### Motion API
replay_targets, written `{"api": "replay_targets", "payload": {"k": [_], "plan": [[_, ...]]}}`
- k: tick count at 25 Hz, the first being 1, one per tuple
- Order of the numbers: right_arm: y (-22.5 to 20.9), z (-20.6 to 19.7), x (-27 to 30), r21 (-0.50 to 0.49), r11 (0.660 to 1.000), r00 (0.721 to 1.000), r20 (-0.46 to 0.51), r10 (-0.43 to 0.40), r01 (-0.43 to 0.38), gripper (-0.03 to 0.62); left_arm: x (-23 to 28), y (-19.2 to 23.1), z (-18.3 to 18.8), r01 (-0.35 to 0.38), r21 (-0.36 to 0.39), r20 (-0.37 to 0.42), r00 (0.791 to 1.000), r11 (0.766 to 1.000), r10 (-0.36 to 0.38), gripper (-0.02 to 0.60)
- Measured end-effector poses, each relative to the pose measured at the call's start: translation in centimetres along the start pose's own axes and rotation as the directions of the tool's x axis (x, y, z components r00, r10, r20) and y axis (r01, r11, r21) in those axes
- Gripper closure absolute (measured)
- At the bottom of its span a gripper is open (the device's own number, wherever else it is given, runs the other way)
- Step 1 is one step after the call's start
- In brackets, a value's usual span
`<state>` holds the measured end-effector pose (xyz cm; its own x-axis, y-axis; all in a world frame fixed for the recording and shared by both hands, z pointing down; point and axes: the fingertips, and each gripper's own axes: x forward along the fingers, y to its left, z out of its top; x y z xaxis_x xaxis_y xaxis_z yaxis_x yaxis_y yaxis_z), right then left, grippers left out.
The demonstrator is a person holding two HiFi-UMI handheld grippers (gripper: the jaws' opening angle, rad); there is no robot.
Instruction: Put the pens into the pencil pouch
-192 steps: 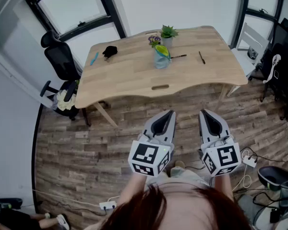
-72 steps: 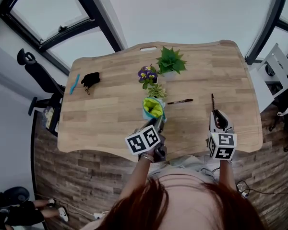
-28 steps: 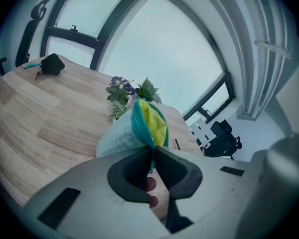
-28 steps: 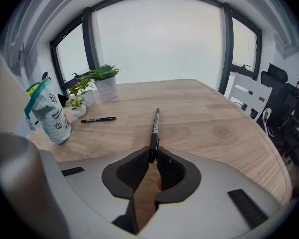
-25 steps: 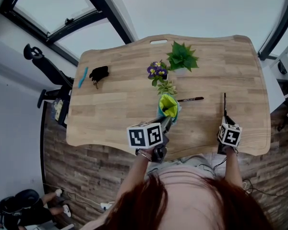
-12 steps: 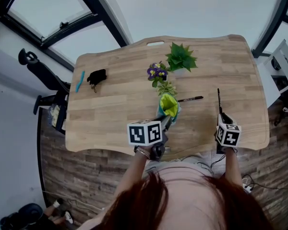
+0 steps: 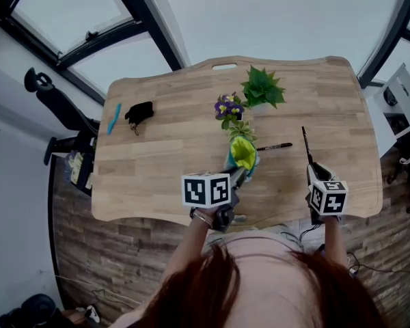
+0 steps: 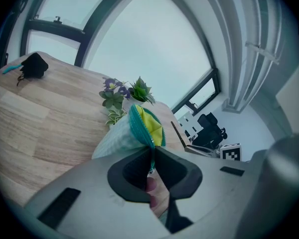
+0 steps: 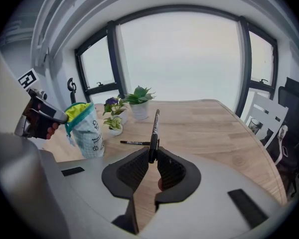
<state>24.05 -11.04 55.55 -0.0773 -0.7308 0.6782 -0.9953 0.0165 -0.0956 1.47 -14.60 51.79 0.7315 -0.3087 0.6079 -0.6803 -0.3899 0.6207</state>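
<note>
Pinching a black pen (image 9: 154, 131) by one end in the clenched right gripper (image 9: 152, 159), right of the pencil pouch (image 9: 85, 133) clamped at its teal rim by the left gripper (image 8: 152, 156); could swivel loose, miss the narrow mouth, or tip the pouch.

The pale wooden tabletop (image 7: 171, 156) carries three potted plants clustered near its middle: a spiky green plant (image 7: 263, 87) at 1 o'clock, a purple-flowered plant (image 7: 229, 106) just beside it at 12 o'clock, and a small pale-leaved plant (image 7: 240, 130) nearest the centre. A crumpled black object (image 7: 139, 112) lies well apart from them at 9 o'clock. Beyond that end stands a black office chair (image 7: 51, 98), a white chair (image 7: 403, 98) stands past the 3 o'clock end, and a plank floor (image 7: 109, 265) shows at 7 o'clock.
</note>
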Motion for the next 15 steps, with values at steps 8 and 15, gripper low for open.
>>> {"api": "replay_targets", "payload": {"k": [8, 15], "plan": [[3.1, 2.7, -0.7, -0.084, 0.99, 0.994, -0.01, 0.113, -0.113, 0.545, -0.1, 0.7, 0.9, 0.006, 0.021, -0.009, 1.0, 1.0, -0.006, 0.561], [5.4, 5.0, -1.6, -0.171, 0.966, 0.981, -0.027, 0.193, -0.195, 0.545, -0.1, 1.0, 1.5, 0.011, 0.055, -0.025, 1.0, 0.998, -0.01, 0.561]]}}
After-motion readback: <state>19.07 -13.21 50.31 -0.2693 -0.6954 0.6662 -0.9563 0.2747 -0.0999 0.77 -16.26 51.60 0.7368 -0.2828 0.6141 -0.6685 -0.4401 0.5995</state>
